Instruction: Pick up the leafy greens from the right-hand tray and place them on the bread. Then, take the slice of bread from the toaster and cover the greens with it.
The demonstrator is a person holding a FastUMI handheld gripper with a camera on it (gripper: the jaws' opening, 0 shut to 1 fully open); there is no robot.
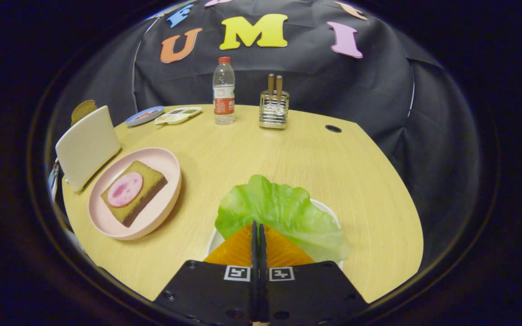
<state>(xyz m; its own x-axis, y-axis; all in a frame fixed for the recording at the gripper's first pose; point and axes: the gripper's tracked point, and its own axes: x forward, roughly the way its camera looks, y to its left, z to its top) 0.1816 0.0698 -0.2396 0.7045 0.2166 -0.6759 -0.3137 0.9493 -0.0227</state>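
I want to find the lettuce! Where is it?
In the gripper view, the lettuce lies on a white plate just ahead of the shut gripper, beside an orange slice, right of the pink plate.

Light wood-grain counter w/ curved front edge, matte top, even indoor light, no hard shadows. Small dark round hole near the far right edge. Black cloth wall hangs right behind the far edge, draped in folds, wraps round both sides of the counter. Thin pale seam lines run down the cloth at left and right.
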